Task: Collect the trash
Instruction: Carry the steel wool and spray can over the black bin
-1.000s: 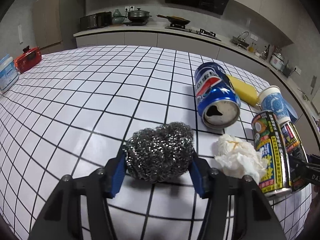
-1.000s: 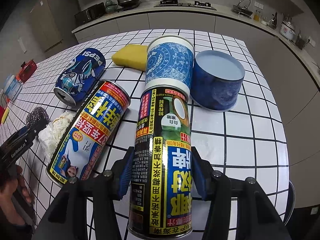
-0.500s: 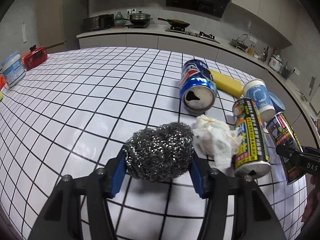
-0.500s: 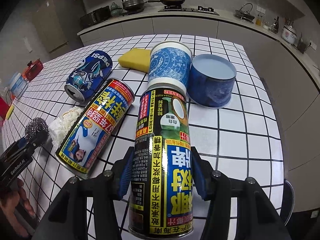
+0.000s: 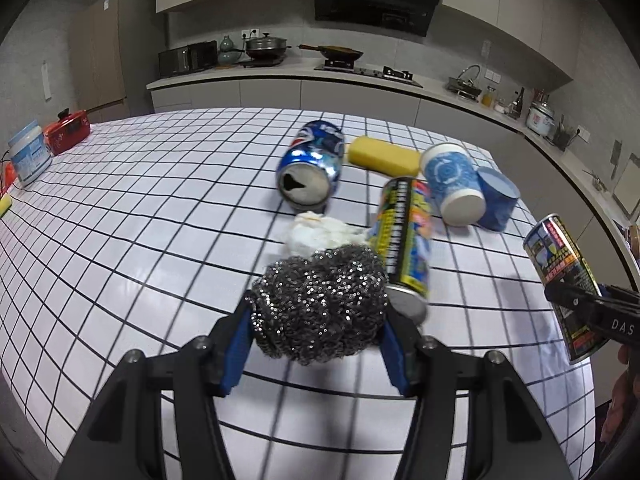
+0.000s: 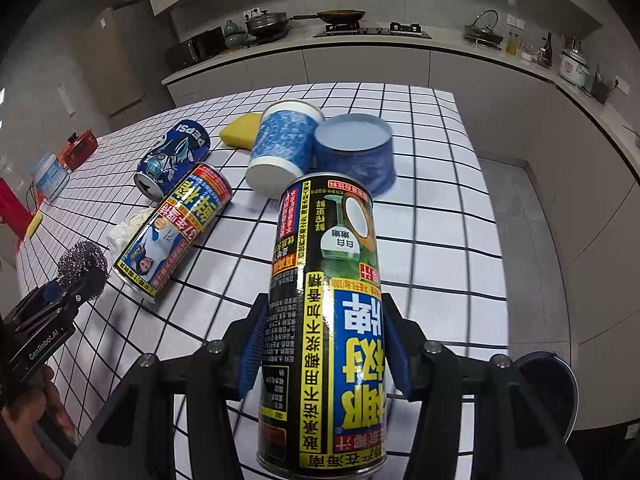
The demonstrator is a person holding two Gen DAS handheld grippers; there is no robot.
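- While both claws hang above the table (image 5: 120, 208), our right claw (image 6: 324, 344) clamps a black can (image 6: 324, 300), long axis along the fingers; a dark bin rim (image 6: 560, 384) shows lower right, nearest it.
- Our left claw (image 5: 316, 332) squeezes the steel scourer (image 5: 320, 300).
- "PEPSI" reads on the blue can (image 6: 176, 156); "GenRobot.AI" on the left claw's body.

Red pot (image 5: 67, 132) and white tub (image 5: 29, 156) at table edge (image 5: 120, 120)

Each gripper has a black frame with silver screws and blue ribbed pads. The left gripper (image 6: 76, 292) carries white "GenRobot.AI" lettering. The right gripper (image 5: 588, 312) shows white letters "DAS".
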